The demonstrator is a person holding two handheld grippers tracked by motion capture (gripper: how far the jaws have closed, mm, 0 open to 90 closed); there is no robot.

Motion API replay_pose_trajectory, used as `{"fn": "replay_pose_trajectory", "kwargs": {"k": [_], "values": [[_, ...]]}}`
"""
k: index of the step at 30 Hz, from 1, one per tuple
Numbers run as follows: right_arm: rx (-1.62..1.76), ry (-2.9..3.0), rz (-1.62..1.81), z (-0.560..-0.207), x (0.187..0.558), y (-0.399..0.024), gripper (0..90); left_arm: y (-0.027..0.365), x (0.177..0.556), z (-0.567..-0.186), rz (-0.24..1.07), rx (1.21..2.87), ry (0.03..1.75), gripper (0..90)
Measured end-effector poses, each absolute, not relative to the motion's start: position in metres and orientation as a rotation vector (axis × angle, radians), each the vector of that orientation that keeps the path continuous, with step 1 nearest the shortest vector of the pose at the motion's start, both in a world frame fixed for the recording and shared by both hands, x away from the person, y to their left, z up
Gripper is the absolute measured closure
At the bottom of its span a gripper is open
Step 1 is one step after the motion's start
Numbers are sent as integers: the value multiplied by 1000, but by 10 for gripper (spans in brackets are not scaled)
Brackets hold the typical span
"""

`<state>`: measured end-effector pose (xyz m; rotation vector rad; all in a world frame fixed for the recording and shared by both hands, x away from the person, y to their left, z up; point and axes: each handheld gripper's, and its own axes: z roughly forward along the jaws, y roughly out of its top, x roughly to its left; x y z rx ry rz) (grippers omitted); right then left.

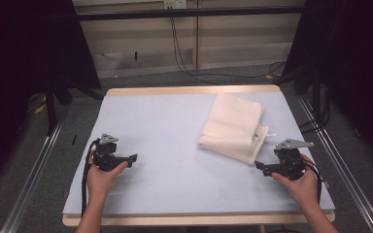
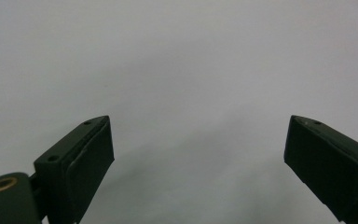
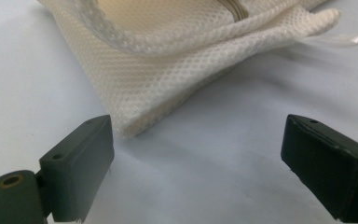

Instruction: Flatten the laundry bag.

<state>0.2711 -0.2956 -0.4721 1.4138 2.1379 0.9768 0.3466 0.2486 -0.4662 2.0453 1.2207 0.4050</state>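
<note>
A folded cream mesh cloth (image 1: pixel 234 127) lies on the pale table top (image 1: pixel 175 145), right of centre. Up close its nearest corner (image 3: pixel 135 102) sits just ahead of my right gripper (image 3: pixel 198 161), whose jaws stand wide apart with nothing between them. That right gripper (image 1: pixel 261 167) rests near the table's right front, pointing left toward the cloth's corner. My left gripper (image 1: pixel 132 159) sits at the left front, held in a hand, pointing right. Its jaws are wide apart over bare table, and the left gripper (image 2: pixel 198 163) holds nothing.
The table has a wooden rim (image 1: pixel 189 90) at the back and front. Metal rails (image 1: pixel 34 170) run along both sides on the floor. Black cables (image 1: pixel 184 58) hang behind the table, and dark curtains flank it.
</note>
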Motion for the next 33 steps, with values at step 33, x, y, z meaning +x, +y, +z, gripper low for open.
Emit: {"fn": "replay_pose_trajectory", "kwargs": {"k": [33], "values": [[1283, 2168, 1052, -460, 277, -269, 449, 153, 346, -459, 226, 2227, 926, 89]]}}
